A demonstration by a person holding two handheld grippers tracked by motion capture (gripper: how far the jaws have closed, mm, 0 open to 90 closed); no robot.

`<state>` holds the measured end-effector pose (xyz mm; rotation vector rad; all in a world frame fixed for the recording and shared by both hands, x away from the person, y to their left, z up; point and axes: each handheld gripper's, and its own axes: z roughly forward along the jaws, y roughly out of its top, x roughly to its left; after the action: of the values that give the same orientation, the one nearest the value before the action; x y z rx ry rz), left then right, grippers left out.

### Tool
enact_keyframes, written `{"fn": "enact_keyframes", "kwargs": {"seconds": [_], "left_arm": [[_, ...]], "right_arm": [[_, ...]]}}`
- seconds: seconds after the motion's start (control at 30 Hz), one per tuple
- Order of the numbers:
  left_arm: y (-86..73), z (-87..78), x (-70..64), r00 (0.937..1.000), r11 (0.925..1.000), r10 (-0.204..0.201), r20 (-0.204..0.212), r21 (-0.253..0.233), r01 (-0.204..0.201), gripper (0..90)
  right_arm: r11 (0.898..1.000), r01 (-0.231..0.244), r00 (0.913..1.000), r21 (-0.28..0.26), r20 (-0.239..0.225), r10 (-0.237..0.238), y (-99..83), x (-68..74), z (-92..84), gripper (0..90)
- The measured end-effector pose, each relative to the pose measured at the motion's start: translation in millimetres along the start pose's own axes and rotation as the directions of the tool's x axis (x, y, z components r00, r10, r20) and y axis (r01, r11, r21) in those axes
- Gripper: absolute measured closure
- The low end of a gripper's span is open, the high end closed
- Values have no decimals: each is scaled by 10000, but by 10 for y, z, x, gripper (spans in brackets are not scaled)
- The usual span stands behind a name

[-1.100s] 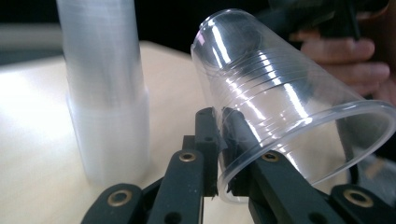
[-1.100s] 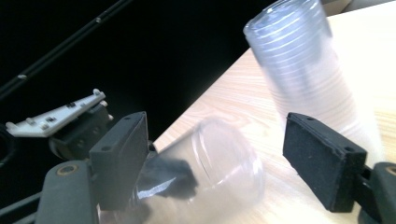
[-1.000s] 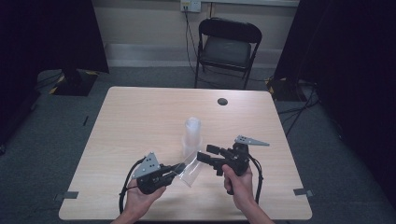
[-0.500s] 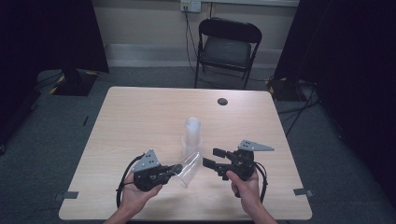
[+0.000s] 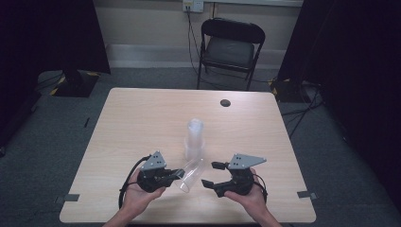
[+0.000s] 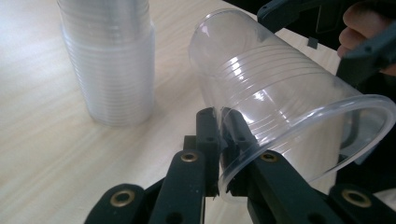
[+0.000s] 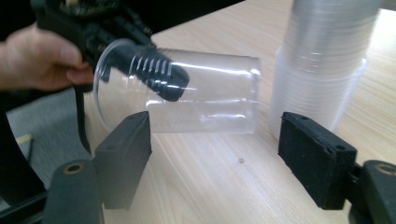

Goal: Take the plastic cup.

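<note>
Left gripper (image 5: 177,173) clamped on rim of cup (image 5: 190,174), held on its side near table's (image 5: 142,118) front edge, base beside upright stack (image 5: 194,138). Right gripper (image 5: 212,174) spread, just opening, nothing between jaws, close beside cup.

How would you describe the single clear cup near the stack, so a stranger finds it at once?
On the wooden table, look at the near edge, between the two grippers. In front of the upright stack of clear cups is the single clear cup. It alone is tipped sideways, its rim pinched by the left gripper.
</note>
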<state>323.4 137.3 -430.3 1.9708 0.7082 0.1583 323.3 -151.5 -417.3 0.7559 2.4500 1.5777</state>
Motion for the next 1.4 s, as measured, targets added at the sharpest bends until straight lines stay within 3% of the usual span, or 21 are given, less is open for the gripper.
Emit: {"fn": "enact_keyframes", "kwargs": {"seconds": [0.2, 0.27, 0.47, 0.63, 0.7, 0.73, 0.77, 0.8, 0.83, 0.87, 0.9, 0.97, 1.0, 1.03, 1.07, 1.13, 1.17, 1.2, 1.23, 1.27, 1.4], "left_arm": [[-6, 64, 66, 9975, 9951, -589, 389, 821, 555, 870], [7, 80, 84, 9913, 9884, -1018, 830, 1211, 913, 871], [48, 113, 51, 9887, 9824, -1000, 1121, 1686, 803, 878], [45, 159, 48, 9851, 9745, -1113, 1310, 2090, 823, 879], [49, 172, 44, 9862, 9732, -1129, 1212, 2136, 851, 879], [63, 191, 50, 9817, 9675, -1280, 1408, 2353, 924, 880], [63, 191, 50, 9817, 9675, -1280, 1408, 2353, 924, 880], [83, 214, 73, 9752, 9587, -1542, 1589, 2630, 1087, 880], [83, 214, 73, 9752, 9587, -1542, 1589, 2630, 1087, 880], [112, 223, 90, 9734, 9525, -1659, 1581, 2814, 1166, 880], [112, 223, 90, 9734, 9525, -1659, 1581, 2814, 1166, 880], [126, 257, 113, 9603, 9391, -2105, 1832, 3110, 1465, 880], [129, 262, 121, 9595, 9367, -2166, 1803, 3154, 1522, 880], [130, 267, 129, 9575, 9381, -2202, 1864, 3095, 1555, 880], [138, 270, 131, 9590, 9351, -2218, 1763, 3173, 1580, 881], [134, 290, 147, 9484, 9307, -2473, 1983, 3209, 1756, 881], [140, 299, 132, 9531, 9299, -2463, 1760, 3201, 1812, 881], [143, 310, 148, 9465, 9289, -2512, 2026, 3254, 1769, 881], [143, 310, 148, 9465, 9289, -2512, 2026, 3254, 1769, 880], [160, 330, 139, 9406, 9274, -2597, 2186, 3279, 1798, 879], [199, 352, 122, 9404, 9257, -2599, 2193, 3336, 1781, 877]], "right_arm": [[9949, 759, 9969, 664, 151, -770, 8, 60, 75, 199], [9917, 997, 9946, 810, 214, -1017, 6, 76, 87, 213], [9779, 1747, 9843, 1148, 43, -1764, -12, 121, 134, 212], [9463, 2937, 9550, 1351, 22, -2967, -33, 226, 177, 190], [9426, 3042, 9517, 1377, -8, -3070, -34, 236, 178, 185], [9332, 3289, 9433, 1445, -29, -3320, -33, 249, 186, 172], [9332, 3289, 9433, 1445, -29, -3320, -33, 249, 186, 172], [9206, 3584, 9324, 1552, -97, -3613, -29, 260, 199, 162], [9206, 3584, 9324, 1552, -97, -3613, -29, 260, 199, 162], [9047, 3905, 9187, 1701, -93, -3948, -30, 284, 221, 153], [9047, 3905, 9187, 1701, -93, -3948, -30, 284, 221, 153], [8871, 4202, 9044, 1911, -90, -4265, -29, 317, 243, 161], [8741, 4427, 8936, 1999, -180, -4484, -27, 359, 267, 164], [8741, 4427, 8936, 1999, -180, -4484, -27, 359, 267, 164], [8649, 4578, 8846, 2058, -87, -4662, -28, 378, 288, 153], [8570, 4735, 8764, 2034, -111, -4815, -26, 400, 334, 152], [8530, 4794, 8730, 2063, -127, -4876, -25, 404, 347, 152], [8487, 4858, 8697, 2092, -188, -4932, -24, 413, 375, 150], [8487, 4858, 8697, 2092, -188, -4932, -24, 413, 375, 150], [8337, 5060, 8560, 2211, -103, -5168, -25, 440, 409, 155], [8260, 5133, 8516, 2330, -191, -5239, -5, 462, 448, 160]]}}
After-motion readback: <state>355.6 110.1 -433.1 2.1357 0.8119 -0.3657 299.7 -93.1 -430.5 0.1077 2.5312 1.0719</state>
